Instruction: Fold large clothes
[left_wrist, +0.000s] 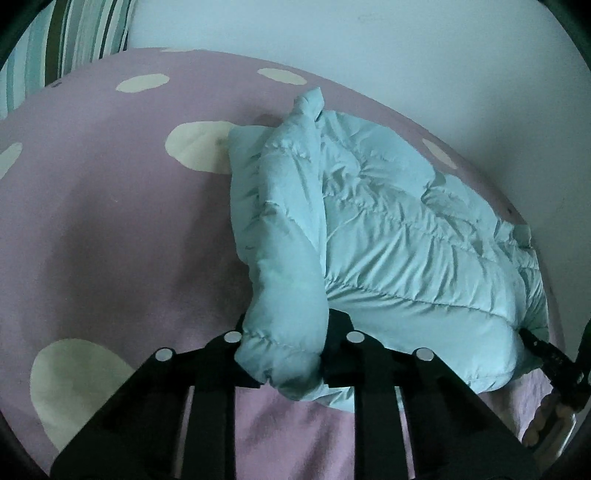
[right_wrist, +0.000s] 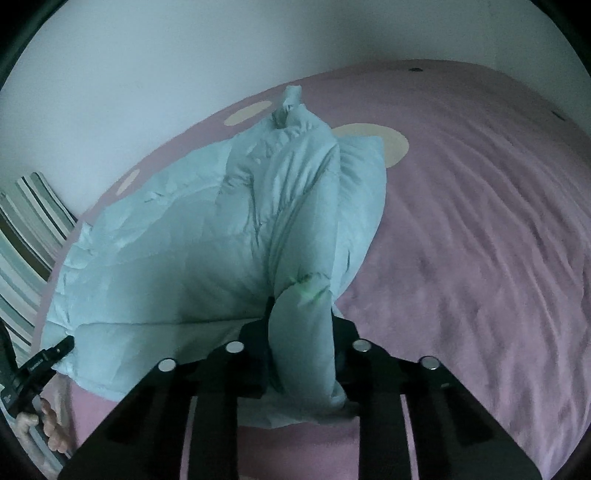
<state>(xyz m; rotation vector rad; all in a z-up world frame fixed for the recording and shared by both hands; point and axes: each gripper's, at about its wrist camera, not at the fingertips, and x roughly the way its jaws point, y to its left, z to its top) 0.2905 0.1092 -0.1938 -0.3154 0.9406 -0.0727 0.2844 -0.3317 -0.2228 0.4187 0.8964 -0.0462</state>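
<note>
The light blue puffer jacket (left_wrist: 388, 236) lies on a pink bed cover (left_wrist: 110, 229) with pale spots, close to the white wall (left_wrist: 406, 55), its quilted body spread flat and its two near corners each gathered up by a gripper. On the left, the left gripper (left_wrist: 284, 354) has its jaws clamped on a thick roll of the jacket's near left edge, the padding bulging out between and below the black fingers. The right gripper (right_wrist: 301, 347) does the same on the near right edge, a fat fold of fabric pinched between its jaws; in the left wrist view its tip shows at the far right of the jacket, with the person's fingers beneath it. The step in hand looks like the start of a fold: both corners of the near hem are taken, and nothing is yet lifted over. The next move probably calls for raising both corners together and carrying them toward the collar end near the wall, keeping the two hands level so the bulky padding does not twist or slip out. Room is uneven: a striped pillow (left_wrist: 55, 48) stands at the far left, a wide stretch of bare cover lies to the jacket's left and another to its right, while the wall runs just beside the jacket's far edge, so the fold has little space beyond the collar.
</note>
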